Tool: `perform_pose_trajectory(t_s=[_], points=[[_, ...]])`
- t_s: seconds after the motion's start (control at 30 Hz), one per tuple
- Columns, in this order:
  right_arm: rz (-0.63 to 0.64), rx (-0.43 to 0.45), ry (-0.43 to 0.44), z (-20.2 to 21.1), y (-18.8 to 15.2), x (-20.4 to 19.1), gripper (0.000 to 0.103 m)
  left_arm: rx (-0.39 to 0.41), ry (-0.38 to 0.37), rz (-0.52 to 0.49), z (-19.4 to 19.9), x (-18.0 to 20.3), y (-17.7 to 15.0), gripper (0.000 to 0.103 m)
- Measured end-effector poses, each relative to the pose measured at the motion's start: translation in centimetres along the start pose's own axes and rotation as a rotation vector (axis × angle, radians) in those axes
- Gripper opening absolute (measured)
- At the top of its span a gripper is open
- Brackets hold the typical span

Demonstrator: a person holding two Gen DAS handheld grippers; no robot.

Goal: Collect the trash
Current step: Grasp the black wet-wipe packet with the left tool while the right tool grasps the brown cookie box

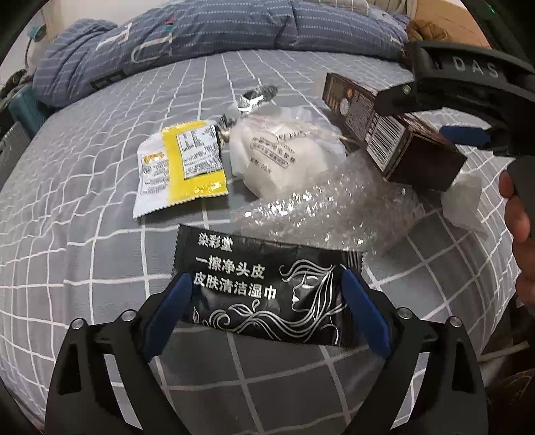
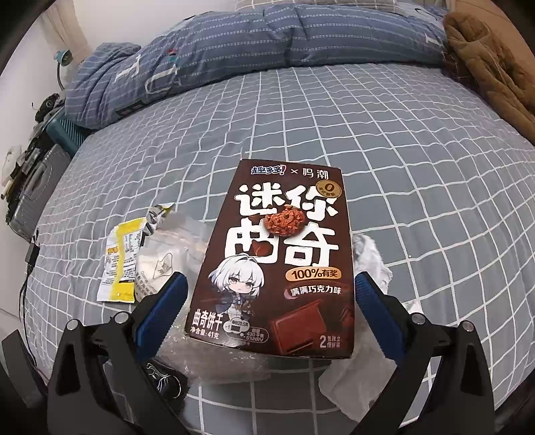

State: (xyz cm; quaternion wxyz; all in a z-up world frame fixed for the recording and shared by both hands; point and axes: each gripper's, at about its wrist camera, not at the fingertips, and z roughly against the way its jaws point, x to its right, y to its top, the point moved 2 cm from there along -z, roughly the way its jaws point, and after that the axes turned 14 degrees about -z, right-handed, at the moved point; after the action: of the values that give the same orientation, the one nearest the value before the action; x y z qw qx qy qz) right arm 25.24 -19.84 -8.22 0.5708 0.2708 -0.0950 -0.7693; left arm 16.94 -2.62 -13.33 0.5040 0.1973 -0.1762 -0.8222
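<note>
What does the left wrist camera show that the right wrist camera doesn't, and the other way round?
Only the left wrist view: the left gripper open over the black wipe sachet and its printed face, the right gripper seen from the side, a hand at the right edge, and the barcode side of the cookie box.
Only the right wrist view: the box's front with its cartoon figure, between that gripper's open fingers.
Both: yellow packet, white pouch, bubble wrap, checked sheet, blue quilt.
</note>
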Motion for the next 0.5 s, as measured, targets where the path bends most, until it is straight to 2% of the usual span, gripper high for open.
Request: perform_pose_trajectory(t_s=[0.2, 0.4, 0.5], points=[[0.012, -0.024, -0.053, -1.3, -0.4, -0.1, 0.096, -0.024, -0.011, -0.001, -0.3, 0.1, -0.3, 0.089], [0.028, -0.027, -0.082, -2.0, -0.9, -0.2, 0.095, -0.069, -0.037, -0.024, -1.2, 0.6, -0.8, 0.076], [0.035, -0.025, -0.079, -2.0, -0.9, -0.3, 0.093, -0.072, -0.058, -0.029, -1.3, 0.6, -0.8, 0.065]])
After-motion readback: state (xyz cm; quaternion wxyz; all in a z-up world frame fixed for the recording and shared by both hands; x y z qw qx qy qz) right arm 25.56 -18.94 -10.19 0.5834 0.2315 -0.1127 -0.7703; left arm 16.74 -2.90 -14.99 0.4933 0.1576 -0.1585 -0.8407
